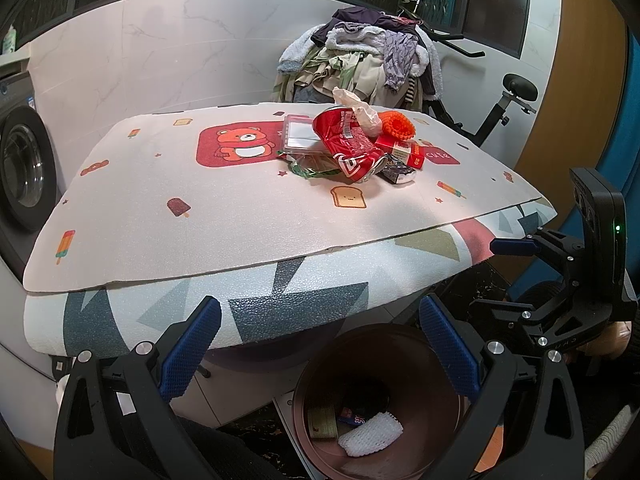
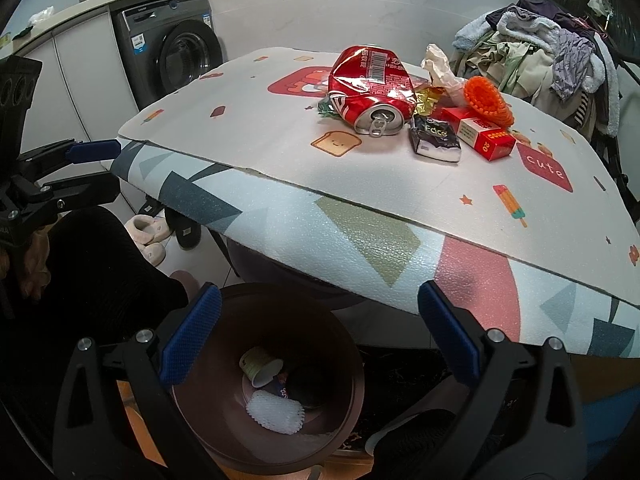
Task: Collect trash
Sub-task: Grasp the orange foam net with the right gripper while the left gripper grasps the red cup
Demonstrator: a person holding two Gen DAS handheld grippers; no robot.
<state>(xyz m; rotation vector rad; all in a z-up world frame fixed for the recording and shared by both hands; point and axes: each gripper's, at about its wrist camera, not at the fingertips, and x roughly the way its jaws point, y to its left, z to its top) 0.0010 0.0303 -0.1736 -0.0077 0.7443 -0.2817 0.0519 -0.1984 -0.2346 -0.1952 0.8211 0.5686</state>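
Both tools, left (image 1: 320,344) and right (image 2: 320,340), hover agape over the bin (image 1: 436,364).

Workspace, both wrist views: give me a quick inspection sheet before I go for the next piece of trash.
Surface: table under a cartoon-print foam mat, which lies over a geometric-print mat.
Job's things: crushed red can, black tissue pack, red cigarette box, orange mesh piece, crumpled tissue, wrappers, all in one pile. Brown bin on the floor below the table edge holds a paper cup and white foam netting.
Clutter: clear plastic case in the pile.
Grippers: left tongs open, empty; right tongs open, empty; both above the bin.
Cables: nothing seen.
Surroundings: washing machine, clothes heap, exercise bike, slippers.
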